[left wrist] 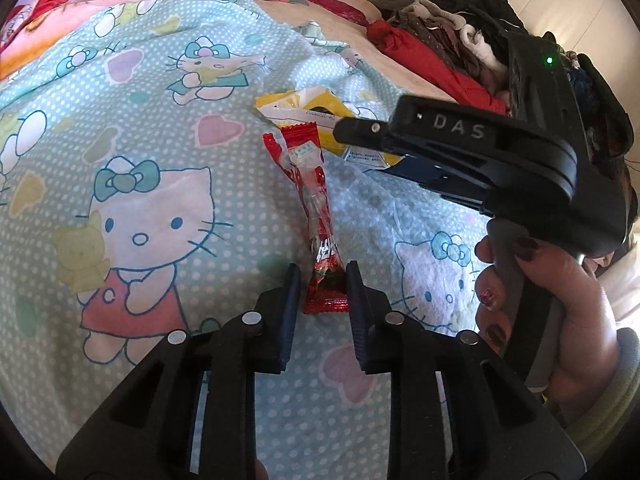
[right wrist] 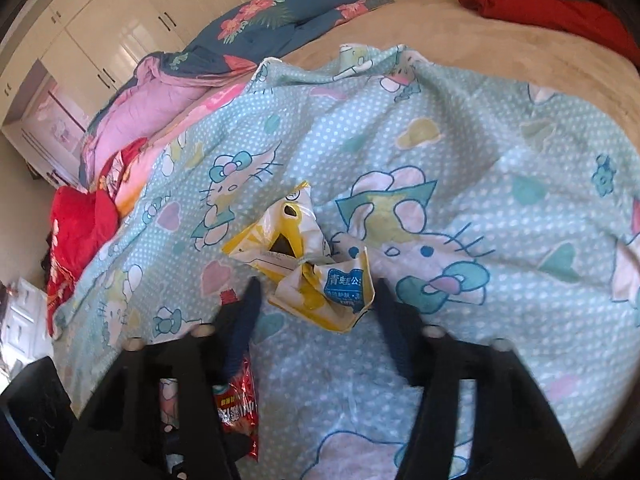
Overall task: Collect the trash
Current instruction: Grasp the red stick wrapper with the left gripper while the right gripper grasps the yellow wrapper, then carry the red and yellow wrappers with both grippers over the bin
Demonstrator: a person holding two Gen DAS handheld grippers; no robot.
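While both tools hovered low over the bed, the scene held the following.

Item 1: red wrapper (left wrist: pixel 316 216), long and crinkled, lying on the blue cartoon-cat sheet (left wrist: pixel 132 128). In the left wrist view it ran from centre toward 6 o'clock, its lower end between the tips of the left gripper (left wrist: pixel 323 280). The jaws stood narrowly apart, flanking that end; whether the pads pressed it could not be told.

Item 2: yellow-and-white wrapper (right wrist: pixel 308 264), crumpled, with a blue printed label, just beside the red wrapper's far end. In the right wrist view it sat at centre, its near corner between the fingertips of the right gripper (right wrist: pixel 318 288). Those jaws were spread, blurred, and not touching it.

Item 3: hand (left wrist: pixel 560 312) at 4 o'clock in the left view, wrapped round the right tool's handle.

Item 4: red garment (left wrist: pixel 432 60) at 1 o'clock, with piled clothes (left wrist: pixel 452 28) beside it.

Item 5: white wardrobe (right wrist: pixel 132 16) at 10 o'clock in the right view.
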